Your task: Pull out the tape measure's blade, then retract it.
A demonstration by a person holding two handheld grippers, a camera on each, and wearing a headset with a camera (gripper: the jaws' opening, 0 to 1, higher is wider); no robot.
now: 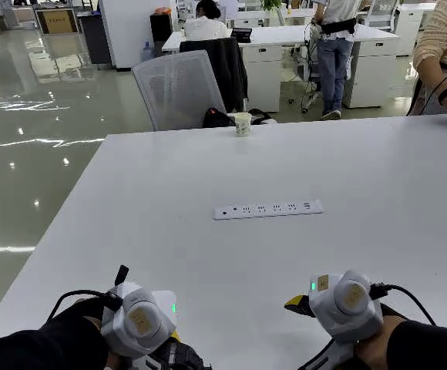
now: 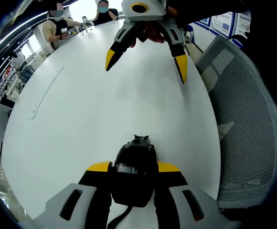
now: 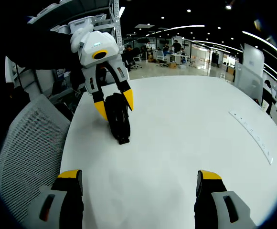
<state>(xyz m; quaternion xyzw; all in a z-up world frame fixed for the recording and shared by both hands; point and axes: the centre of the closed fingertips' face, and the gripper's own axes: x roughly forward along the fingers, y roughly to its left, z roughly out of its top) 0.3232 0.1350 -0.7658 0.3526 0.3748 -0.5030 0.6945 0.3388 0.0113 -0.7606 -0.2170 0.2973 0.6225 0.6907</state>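
Note:
The black tape measure stands on edge on the white table, near its front left corner. My left gripper is shut on it, one yellow-tipped jaw on each flat side. In the left gripper view the case fills the gap between the jaws, with its front end pointing away. I see no length of blade outside the case. My right gripper is open, with nothing between its jaws, and faces the tape measure from a short way off. It appears across the table in the left gripper view as the right gripper.
A white power strip lies mid-table, and a paper cup stands at the far edge. A grey mesh chair sits close beside the table's near corner. People work at desks beyond.

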